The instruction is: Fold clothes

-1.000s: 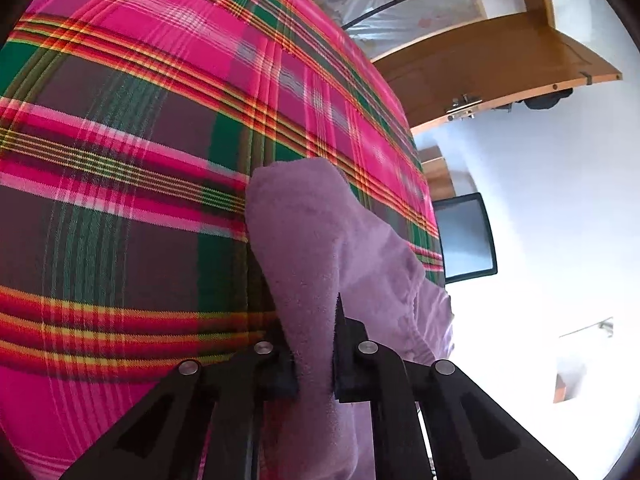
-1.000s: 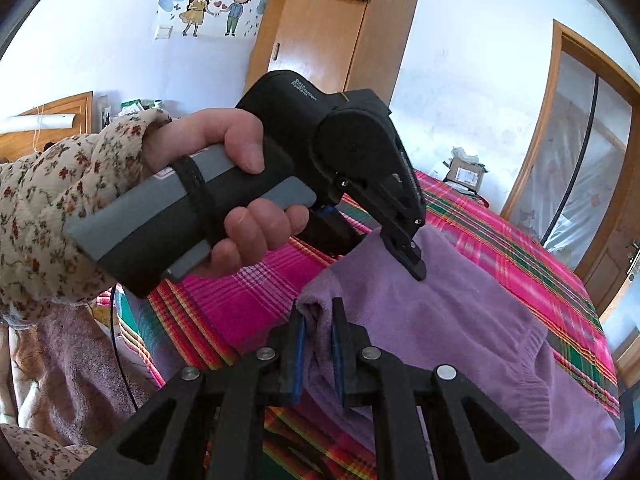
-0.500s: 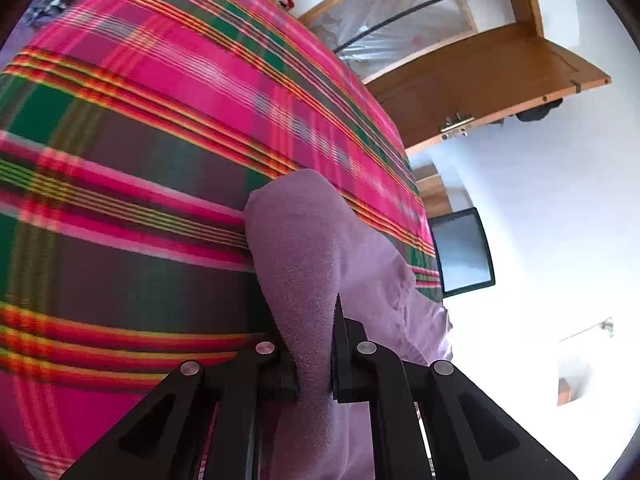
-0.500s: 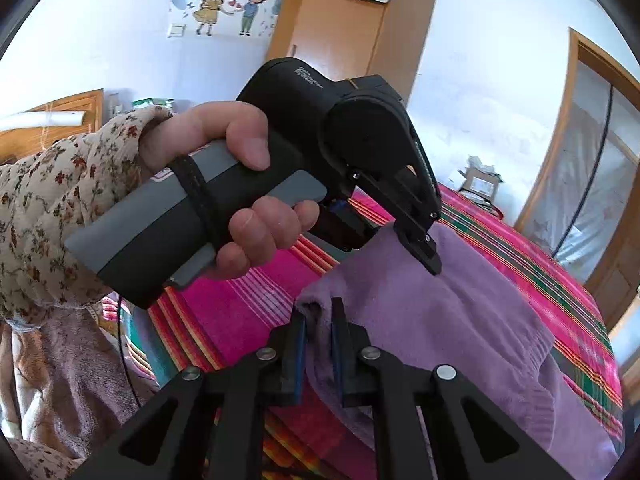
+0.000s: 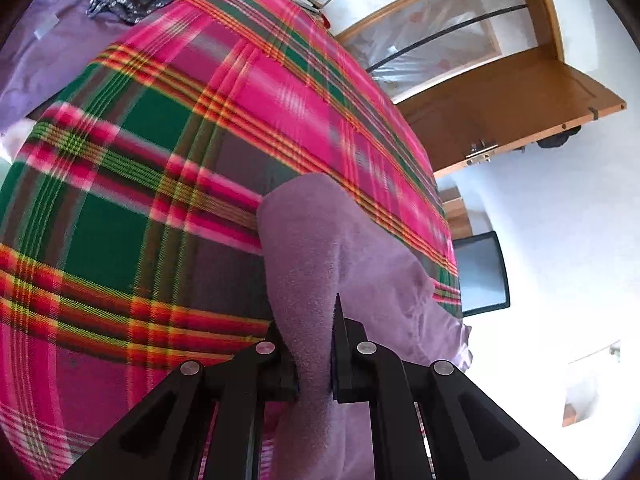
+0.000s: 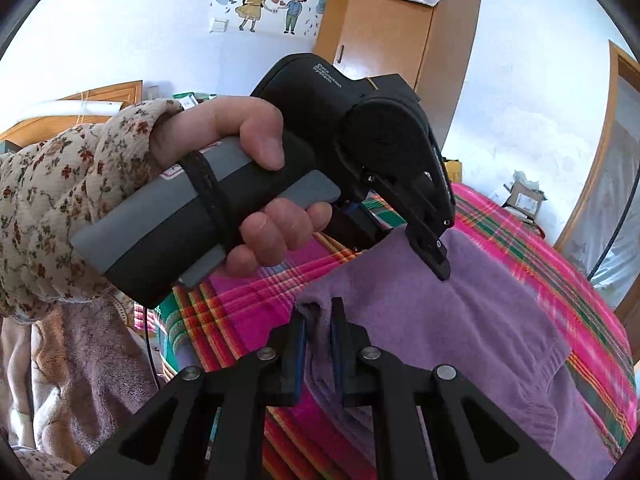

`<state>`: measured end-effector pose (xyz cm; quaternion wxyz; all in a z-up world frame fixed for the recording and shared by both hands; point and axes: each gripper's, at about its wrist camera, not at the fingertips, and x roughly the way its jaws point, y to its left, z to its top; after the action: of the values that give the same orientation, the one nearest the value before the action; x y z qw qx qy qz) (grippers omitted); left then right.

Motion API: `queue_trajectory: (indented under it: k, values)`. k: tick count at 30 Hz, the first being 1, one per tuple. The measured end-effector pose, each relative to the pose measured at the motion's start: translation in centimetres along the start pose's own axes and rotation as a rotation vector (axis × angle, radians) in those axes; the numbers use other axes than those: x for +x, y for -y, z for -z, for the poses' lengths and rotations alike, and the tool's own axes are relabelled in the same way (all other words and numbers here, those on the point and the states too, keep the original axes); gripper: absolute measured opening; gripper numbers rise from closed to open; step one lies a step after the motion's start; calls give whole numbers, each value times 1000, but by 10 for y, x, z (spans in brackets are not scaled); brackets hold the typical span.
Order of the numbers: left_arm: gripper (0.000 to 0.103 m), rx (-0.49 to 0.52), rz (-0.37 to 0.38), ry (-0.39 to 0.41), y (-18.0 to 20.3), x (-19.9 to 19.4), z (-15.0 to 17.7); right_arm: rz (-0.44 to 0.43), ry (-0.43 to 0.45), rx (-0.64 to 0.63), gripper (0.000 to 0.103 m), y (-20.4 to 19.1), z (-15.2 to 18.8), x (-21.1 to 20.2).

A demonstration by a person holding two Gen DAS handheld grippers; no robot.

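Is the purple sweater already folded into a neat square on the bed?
No, the purple sweater lies spread over the plaid blanket, both grippers pinching its edge.

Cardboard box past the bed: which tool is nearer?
Left. The left tool grips the purple sweater farther up the bed toward the box; the right tool grips it behind.

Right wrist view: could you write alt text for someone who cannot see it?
Two hand-held grippers pinch a purple sweater lying on a pink plaid bedspread: the right hand-held gripper at the bottom, the left hand-held gripper held by a hand in a floral sleeve.
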<state>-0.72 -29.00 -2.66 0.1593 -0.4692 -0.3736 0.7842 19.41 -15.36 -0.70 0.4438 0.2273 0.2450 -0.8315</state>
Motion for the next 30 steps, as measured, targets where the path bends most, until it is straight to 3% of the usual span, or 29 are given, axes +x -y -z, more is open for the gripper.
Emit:
queue_trajectory:
  k: [5,6,11,16,25,30]
  values:
    - [12,4,-16,-11,-3,4,3,-24,-42,21,13,14,5,5]
    - [19,12,-29,-8,-3,4,3,-31,-50,24,16,14,8,7]
    - [26,41,-93,-1,4,-1,8,-55,-71,34,23,17,12,9]
    - [27,74,-164,8,14,-10,15,-59,-52,78,32,34,16,-8]
    - [27,63,-237,97,35,-34,31,-1,-19,215,36,94,31,-59]
    - [27,105,-295,135,54,-41,44,84,8,327,36,135,41,-91]
